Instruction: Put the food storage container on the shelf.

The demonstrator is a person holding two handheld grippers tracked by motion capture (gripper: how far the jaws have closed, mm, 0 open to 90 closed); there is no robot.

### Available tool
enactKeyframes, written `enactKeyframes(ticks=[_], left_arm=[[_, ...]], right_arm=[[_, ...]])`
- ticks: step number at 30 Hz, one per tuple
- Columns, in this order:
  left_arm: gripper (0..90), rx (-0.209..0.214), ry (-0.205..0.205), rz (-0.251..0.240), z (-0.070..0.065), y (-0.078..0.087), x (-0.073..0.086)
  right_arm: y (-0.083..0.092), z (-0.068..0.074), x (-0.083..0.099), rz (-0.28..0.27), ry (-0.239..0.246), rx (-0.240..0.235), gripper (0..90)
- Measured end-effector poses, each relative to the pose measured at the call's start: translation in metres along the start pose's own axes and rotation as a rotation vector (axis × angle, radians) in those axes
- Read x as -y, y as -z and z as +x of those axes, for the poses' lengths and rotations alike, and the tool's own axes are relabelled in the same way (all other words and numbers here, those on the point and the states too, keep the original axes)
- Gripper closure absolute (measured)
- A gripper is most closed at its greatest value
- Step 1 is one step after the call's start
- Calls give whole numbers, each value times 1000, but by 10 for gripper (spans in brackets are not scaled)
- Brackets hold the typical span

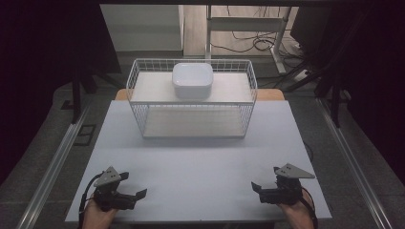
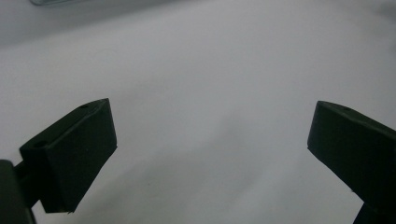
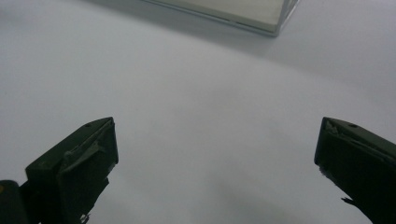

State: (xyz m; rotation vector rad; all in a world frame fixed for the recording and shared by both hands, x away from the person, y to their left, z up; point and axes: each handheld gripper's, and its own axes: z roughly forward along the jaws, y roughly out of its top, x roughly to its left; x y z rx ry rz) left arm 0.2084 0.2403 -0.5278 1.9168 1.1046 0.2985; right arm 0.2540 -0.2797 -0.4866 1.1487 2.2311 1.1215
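At 12 o'clock on the pale table, a white wire rack stands with a white square container resting on its upper shelf, near the middle and toward the back. Nearer the front edge, at roughly 7 o'clock, the left gripper sits low over the tabletop in a person's hand, its 2 black jaws spread wide with nothing between them; the left gripper view shows bare table surface between the jaws. At roughly 5 o'clock, the right gripper is held the same way, jaws wide apart and holding nothing, its tips turned inward toward 9 o'clock. In the right gripper view, a corner of the rack's lower shelf lies at 12 o'clock beyond the jaws. Both grippers are well apart from the rack and the container.
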Motion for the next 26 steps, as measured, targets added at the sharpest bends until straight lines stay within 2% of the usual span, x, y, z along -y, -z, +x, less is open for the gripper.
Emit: enactKeyframes(ticks=[13,17,19,26], left_arm=[[12,4,45,1,6,2,5],[20,5,57,7,7,1,5],[24,8,63,13,7,0,5],[30,11,70,23,8,-1,4]], right_arm=[[2,-6,23,78,-28,24,0],[1,-5,28,123,-38,19,0],[3,-5,28,108,-40,26,0],[2,-9,29,115,-72,21,0]])
